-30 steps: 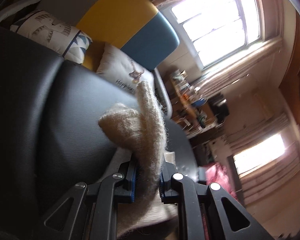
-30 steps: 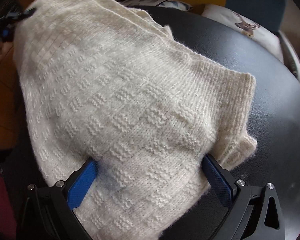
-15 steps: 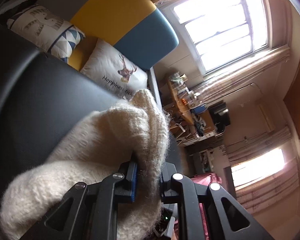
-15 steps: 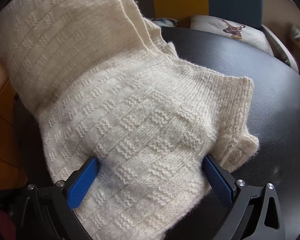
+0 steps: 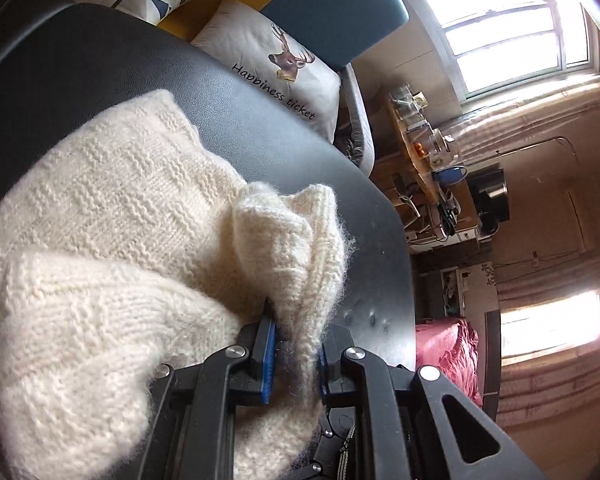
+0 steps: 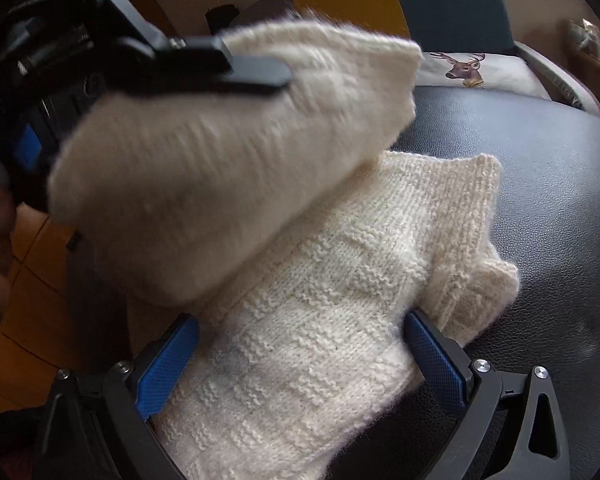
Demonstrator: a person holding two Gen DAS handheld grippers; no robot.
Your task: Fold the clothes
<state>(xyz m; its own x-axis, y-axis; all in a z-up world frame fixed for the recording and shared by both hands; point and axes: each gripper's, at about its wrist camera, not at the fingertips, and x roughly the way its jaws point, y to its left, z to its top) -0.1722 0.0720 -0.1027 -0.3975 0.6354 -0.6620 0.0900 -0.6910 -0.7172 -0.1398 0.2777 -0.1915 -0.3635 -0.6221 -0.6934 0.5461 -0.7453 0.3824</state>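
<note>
- Closest in the left wrist view, the left hand-held gripper [image 5: 294, 354] has its blue pads pressed onto a ribbed edge of the cream knitted sweater [image 5: 112, 216]; wool bunches up between the narrow jaws.
- Closest in the right wrist view, the right hand-held gripper [image 6: 300, 356] has its jaws spread wide, one blue pad on each side of the sweater [image 6: 320, 320], which passes between them. Whether the pads press on the wool I cannot tell.
- Just beyond, the sweater lies on the black table [image 6: 540, 200], its ribbed hem toward the right.
- Above it, the left hand-held gripper [image 6: 260, 76] carries a raised, blurred fold of the sweater over the part lying flat.
- Farther off, past the table's edge [image 5: 100, 52], a pillow with a deer's head [image 5: 284, 60] rests on a yellow and blue seat [image 5: 340, 12].
- Farthest, bright windows [image 5: 500, 12], a cluttered shelf [image 5: 424, 148] and a red cloth [image 5: 448, 356].
</note>
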